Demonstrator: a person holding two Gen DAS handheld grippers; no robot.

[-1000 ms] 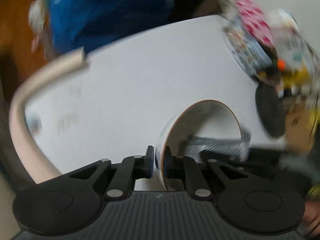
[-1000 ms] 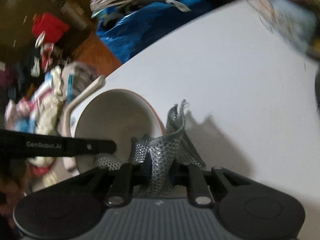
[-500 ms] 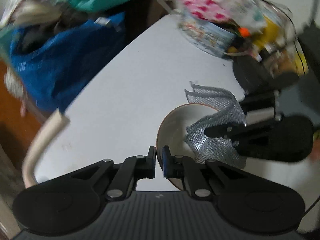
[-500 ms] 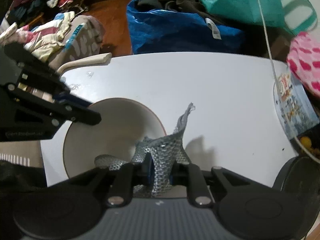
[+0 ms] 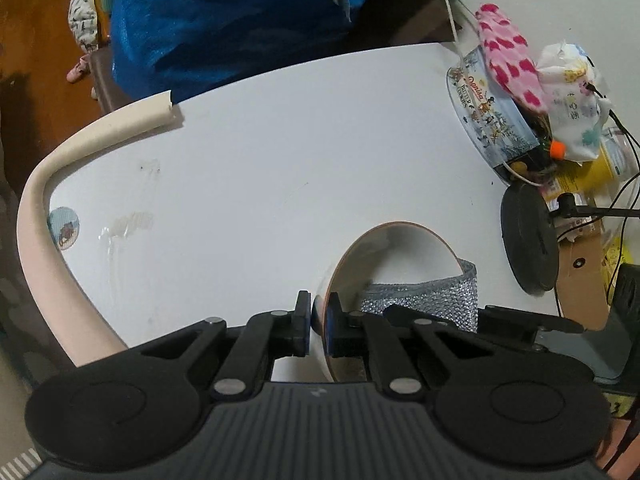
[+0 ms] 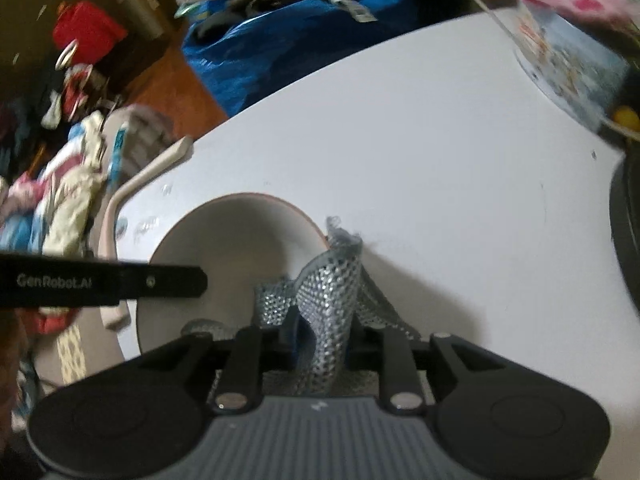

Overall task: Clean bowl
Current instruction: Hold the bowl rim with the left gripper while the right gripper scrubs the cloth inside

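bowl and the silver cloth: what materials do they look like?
Bowl: likely glazed ceramic; smooth white inside, thin brown rim, rigid wall. Silver cloth: looks like a metallic mesh scrubbing cloth; glittery dimpled weave, folds limply. Whether the fibre is metal or coated plastic is unclear.

Bowl [image 5: 400, 258]: white, brown-rimmed, tilted, rim clamped between the left gripper [image 5: 318, 330] pads.
Scrubbing cloth [image 6: 328, 300]: silver mesh, crumpled, draped over bowl's rim, between the right gripper [image 6: 320, 340] jaws.

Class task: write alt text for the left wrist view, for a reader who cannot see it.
The left gripper pinches the rim of a tilted white bowl on a white table. A silver mesh cloth lies inside the bowl, with the right gripper alongside; clutter lines the far edge.
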